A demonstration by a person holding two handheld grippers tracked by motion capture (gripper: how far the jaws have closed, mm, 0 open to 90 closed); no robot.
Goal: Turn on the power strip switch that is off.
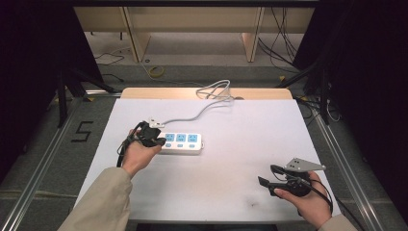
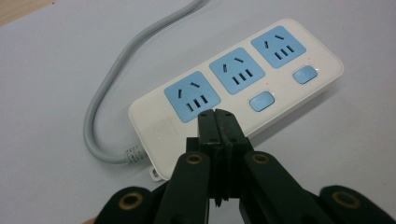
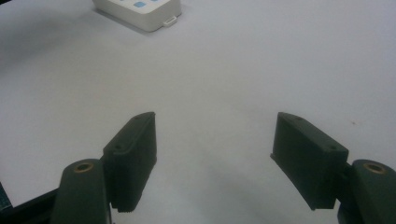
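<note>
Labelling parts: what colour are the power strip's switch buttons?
Light blue, on the white power strip; the switch buttons show best in the left gripper view.

This looks like a lab or test room set up for filming, not a home. A flat white bench [image 1: 231,159] sits in the middle of the high view on grey carpet floor [image 1: 43,154]. Shiny metal rails [image 1: 38,168] run down both sides. Black curtains [image 1: 29,57] hang at the upper left and upper right. Loose black cables [image 1: 281,41] lie on the floor at the top. A black number five [image 1: 82,131] is marked on the carpet at left.
</note>
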